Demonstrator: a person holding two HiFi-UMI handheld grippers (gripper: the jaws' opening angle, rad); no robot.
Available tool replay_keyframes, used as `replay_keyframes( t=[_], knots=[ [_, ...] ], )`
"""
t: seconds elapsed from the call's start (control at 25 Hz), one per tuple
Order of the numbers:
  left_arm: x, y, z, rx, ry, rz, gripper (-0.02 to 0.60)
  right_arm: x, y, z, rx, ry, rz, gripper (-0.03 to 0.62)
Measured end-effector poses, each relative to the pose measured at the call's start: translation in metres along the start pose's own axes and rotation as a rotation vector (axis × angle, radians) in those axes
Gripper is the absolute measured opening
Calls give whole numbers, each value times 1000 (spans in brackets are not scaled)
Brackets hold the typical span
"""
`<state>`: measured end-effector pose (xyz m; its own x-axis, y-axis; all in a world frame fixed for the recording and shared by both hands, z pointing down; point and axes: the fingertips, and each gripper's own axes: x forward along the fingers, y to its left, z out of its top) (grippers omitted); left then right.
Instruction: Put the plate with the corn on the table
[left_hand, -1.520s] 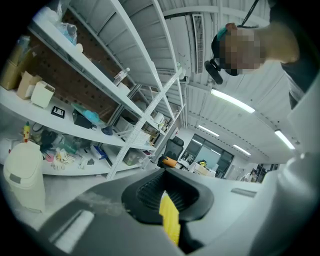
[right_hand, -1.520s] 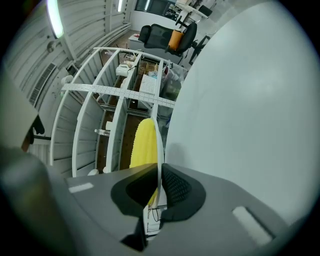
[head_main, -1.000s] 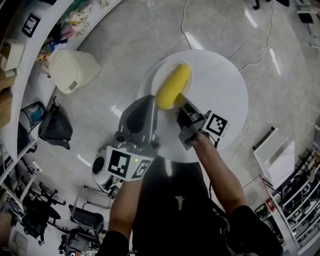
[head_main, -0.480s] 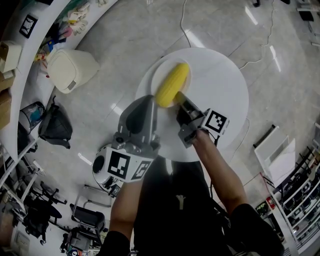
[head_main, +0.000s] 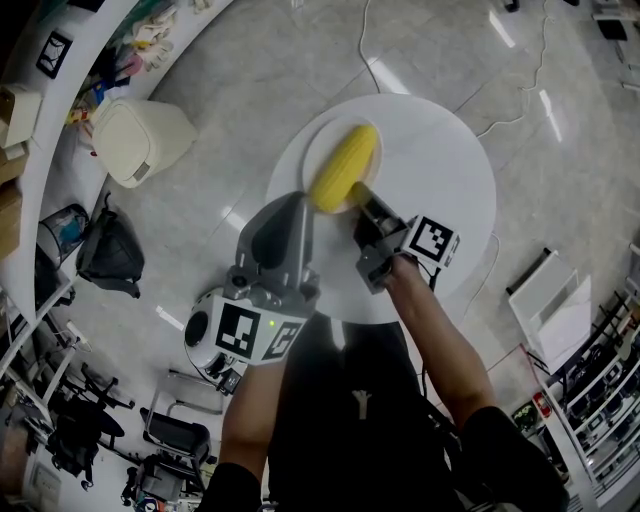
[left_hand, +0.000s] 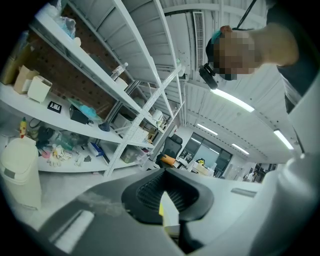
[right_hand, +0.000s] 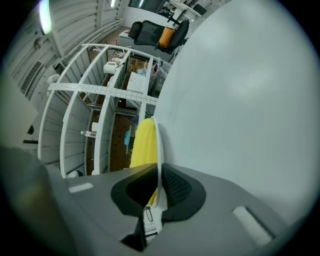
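The left gripper (head_main: 299, 203) and right gripper (head_main: 358, 193) each have jaws pinched shut on the near rim of the plate (head_main: 320, 143), upper centre of frame at the bench (head_main: 440, 170) edge — any tilt in setting down risks the loose corn (head_main: 346, 168) rolling off.

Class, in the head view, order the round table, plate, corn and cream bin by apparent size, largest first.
1. table
2. plate and bin: these look alike, and the bin is on the floor, farther off, so unranked
3. corn
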<state>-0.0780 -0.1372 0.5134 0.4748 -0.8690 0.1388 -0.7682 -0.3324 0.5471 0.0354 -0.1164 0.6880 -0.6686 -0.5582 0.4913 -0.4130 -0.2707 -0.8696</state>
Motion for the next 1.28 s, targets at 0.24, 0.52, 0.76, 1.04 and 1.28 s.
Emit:
replay_keyframes(
  t=[0.24, 0.52, 0.76, 1.04, 1.28],
  knots=[
    [1, -2, 0, -1, -5, 3, 5, 0, -1, -3, 41, 5, -40, 28],
    [0, -2, -1, -4, -9, 9, 5, -1, -1, -3, 35, 10, -94, 28],
    [0, -3, -1, -1, -9, 8, 5, 1, 3, 2, -2, 9, -79, 40],
    [-1, -5, -3, -7, -7, 4, 5, 0, 2, -1, -81, 40, -132, 48],
    [-1, -8, -4, -8, -3, 0, 5, 0, 4, -3, -159, 83, -147, 58]
  ],
)
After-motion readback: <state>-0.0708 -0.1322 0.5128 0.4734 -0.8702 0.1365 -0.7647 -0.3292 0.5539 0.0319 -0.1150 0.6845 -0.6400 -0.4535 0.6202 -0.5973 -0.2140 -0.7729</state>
